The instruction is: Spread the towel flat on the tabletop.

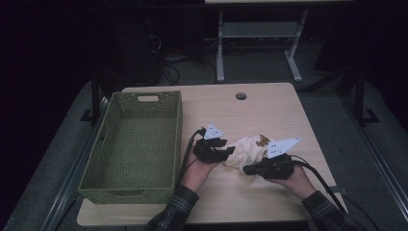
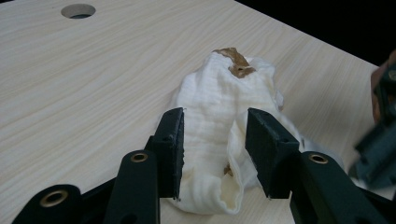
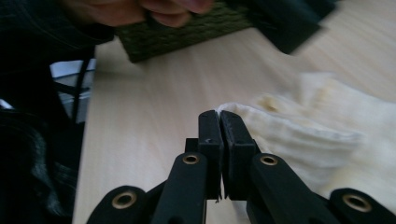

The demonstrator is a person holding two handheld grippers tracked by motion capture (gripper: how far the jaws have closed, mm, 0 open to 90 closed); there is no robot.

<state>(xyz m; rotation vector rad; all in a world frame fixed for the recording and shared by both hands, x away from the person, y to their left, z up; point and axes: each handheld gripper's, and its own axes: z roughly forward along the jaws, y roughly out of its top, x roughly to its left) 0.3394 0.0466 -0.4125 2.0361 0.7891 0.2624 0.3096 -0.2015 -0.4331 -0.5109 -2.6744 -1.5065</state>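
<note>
Sitting at the table's left in the high view, green woven basket (image 1: 132,144), near wall cut by shadow. Just right of it, left gripper (image 1: 228,150) beside the cream cloth (image 1: 248,149), grip hard to read from above in the dim light. Left gripper view (image 2: 215,151) settles it: jaws stand partly open either side of a bunched fold of the cloth (image 2: 219,121), left pad at the fabric edge, right pad with a small gap; whether the pads press, cannot tell for sure, looks loose. Cloth is white-cream, ribbed, crumpled into a heap near the table's middle-right, with a brown patch at its top (image 2: 237,63); same brown spot small in high view. Round cable hole (image 2: 78,10) in the tabletop behind. Right gripper (image 1: 246,169) lies at the cloth's near edge, fingertips half hidden under its grey plate. Right gripper view (image 3: 219,140): jaws closed tight together, pinching a thin corner of the cloth (image 3: 299,130). That view is blurred at top, showing a hand (image 3: 140,9) and basket (image 3: 182,32) cut off.
</note>
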